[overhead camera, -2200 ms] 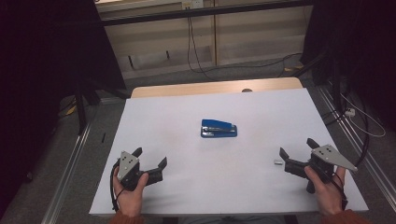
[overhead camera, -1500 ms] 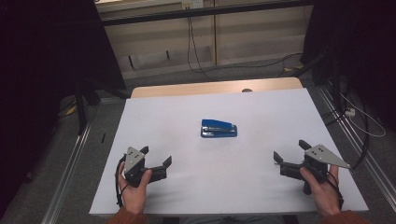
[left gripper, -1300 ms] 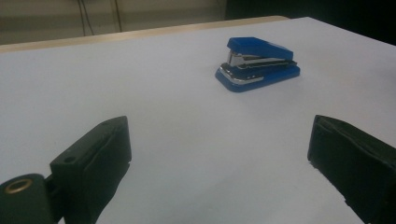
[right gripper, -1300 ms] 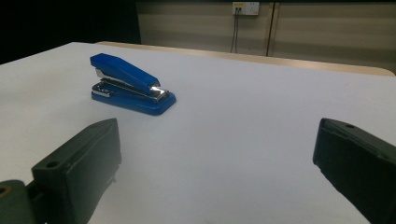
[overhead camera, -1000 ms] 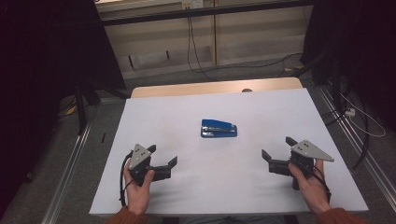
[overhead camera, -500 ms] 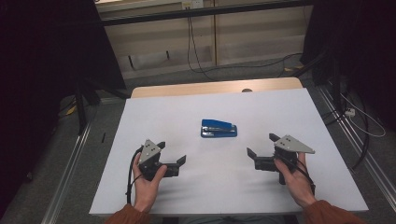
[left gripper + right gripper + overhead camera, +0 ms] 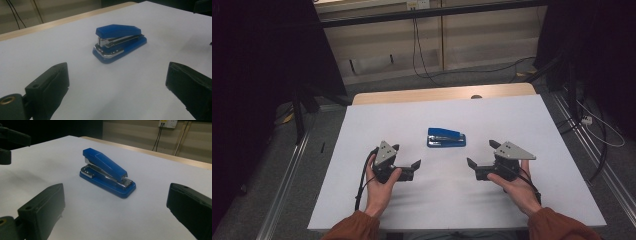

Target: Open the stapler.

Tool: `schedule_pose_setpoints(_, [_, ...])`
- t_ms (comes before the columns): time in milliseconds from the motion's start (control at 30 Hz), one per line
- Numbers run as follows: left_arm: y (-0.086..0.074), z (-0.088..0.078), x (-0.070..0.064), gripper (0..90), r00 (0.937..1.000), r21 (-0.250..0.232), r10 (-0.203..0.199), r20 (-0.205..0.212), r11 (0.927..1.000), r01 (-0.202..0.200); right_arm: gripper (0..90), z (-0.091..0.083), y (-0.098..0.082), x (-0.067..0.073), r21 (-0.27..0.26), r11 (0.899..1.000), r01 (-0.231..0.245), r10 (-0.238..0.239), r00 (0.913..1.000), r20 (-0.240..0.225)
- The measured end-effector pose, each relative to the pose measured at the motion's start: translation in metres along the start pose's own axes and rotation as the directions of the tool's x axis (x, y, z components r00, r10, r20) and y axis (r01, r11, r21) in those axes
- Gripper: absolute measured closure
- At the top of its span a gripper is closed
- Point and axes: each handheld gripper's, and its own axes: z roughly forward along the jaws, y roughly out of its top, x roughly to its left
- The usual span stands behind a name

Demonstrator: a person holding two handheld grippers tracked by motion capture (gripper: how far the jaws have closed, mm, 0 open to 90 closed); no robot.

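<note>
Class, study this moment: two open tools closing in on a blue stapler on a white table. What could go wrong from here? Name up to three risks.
1. Both the left tool and the right tool point at the stapler; they might collide over it.
2. The stapler lies free on the smooth white table, so a one-sided touch could push it away.
3. Its sloped, hinged top may slip or press down if pinched there.

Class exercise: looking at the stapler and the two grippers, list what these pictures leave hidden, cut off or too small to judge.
- Stapler: underside hidden against the white sheet; whether it holds staples, too small, high view.
- Left gripper: jaw bases cut off by the bottom edge, left gripper view.
- Right gripper: the same, right gripper view.
</note>
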Motion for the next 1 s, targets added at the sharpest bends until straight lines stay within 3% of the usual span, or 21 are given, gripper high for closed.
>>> schedule_pose_setpoints(233, [0.007,0.015,0.004,5.7,1.0000,0.009,0.006,-0.005,0.9999,-0.006,1.3,0.011,0.005,0.004,0.005,1.000,-0.003,0.003,0.9994,-0.033])
schedule_pose_setpoints(533, [0.015,0.026,0.007,5.9,1.0000,0.005,0.008,0.003,1.0000,-0.008,2.9,0.025,0.010,0.006,-0.001,1.000,0.012,-0.012,0.9993,-0.035])
schedule_pose_setpoints(733, [0.022,0.032,0.015,6.2,0.9996,-0.003,0.016,-0.025,0.9999,-0.017,4.2,0.034,0.016,0.009,-0.003,1.000,0.015,-0.015,0.9989,-0.045])
schedule_pose_setpoints(867, [0.025,0.033,0.023,6.2,0.9991,-0.032,-0.004,-0.042,0.9995,0.003,5.2,0.041,0.020,0.011,-0.009,1.000,0.029,-0.030,0.9985,-0.045])
schedule_pose_setpoints(1000, [0.028,0.038,0.030,6.1,0.9983,-0.009,-0.006,-0.057,0.9999,0.006,6.4,0.048,0.023,0.012,-0.007,0.999,0.039,-0.039,0.9979,-0.051])
